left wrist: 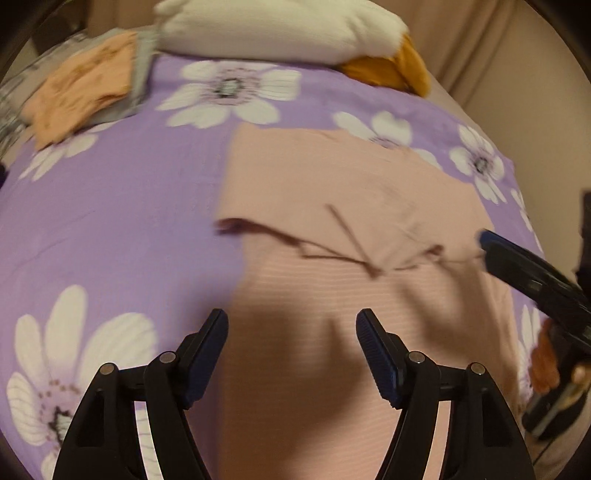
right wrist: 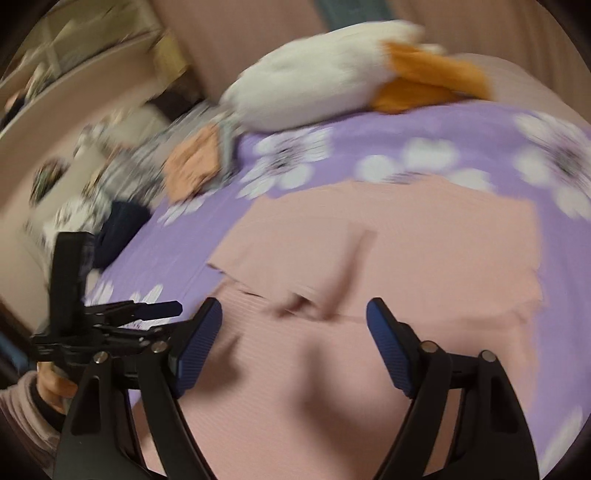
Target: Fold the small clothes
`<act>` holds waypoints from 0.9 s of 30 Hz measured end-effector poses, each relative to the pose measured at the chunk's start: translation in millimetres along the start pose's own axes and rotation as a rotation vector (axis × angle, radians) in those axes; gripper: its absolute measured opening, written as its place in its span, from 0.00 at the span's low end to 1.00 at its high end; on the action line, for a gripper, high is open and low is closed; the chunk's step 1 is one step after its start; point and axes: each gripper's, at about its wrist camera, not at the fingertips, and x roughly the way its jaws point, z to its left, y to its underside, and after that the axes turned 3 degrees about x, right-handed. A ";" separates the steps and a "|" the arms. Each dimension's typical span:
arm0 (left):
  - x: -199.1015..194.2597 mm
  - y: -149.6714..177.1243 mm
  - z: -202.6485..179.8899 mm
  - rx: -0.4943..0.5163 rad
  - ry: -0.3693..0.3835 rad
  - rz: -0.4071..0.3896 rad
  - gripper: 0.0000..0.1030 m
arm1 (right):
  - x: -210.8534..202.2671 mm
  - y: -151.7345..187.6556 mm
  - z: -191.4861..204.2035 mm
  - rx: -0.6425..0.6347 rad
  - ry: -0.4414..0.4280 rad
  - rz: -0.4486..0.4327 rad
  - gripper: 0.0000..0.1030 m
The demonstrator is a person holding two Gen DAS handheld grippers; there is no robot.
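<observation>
A pale pink ribbed garment (left wrist: 332, 206) lies on the purple flowered bedspread (left wrist: 110, 221), its far part folded over the near part along a creased edge. My left gripper (left wrist: 291, 325) hovers open above the garment's near left side, nothing between its fingers. The right gripper (right wrist: 293, 314) is open too, above the near half of the pink garment (right wrist: 388, 251). One finger of the right gripper (left wrist: 524, 266) reaches in from the right in the left wrist view. The left gripper (right wrist: 147, 310) shows at the left in the right wrist view. Both views are motion-blurred.
A folded peach cloth (left wrist: 85, 92) lies on a grey patterned cloth at the far left. A white and orange plush toy (left wrist: 288, 33) rests at the bed's far edge. A dark blue item (right wrist: 122, 229) sits by the left edge of the bed. Beige curtains hang behind.
</observation>
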 end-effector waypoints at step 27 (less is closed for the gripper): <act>3.3 -29.9 7.4 -0.028 0.042 -0.070 0.69 | -47.1 -31.6 -117.6 0.437 -0.131 -0.252 0.07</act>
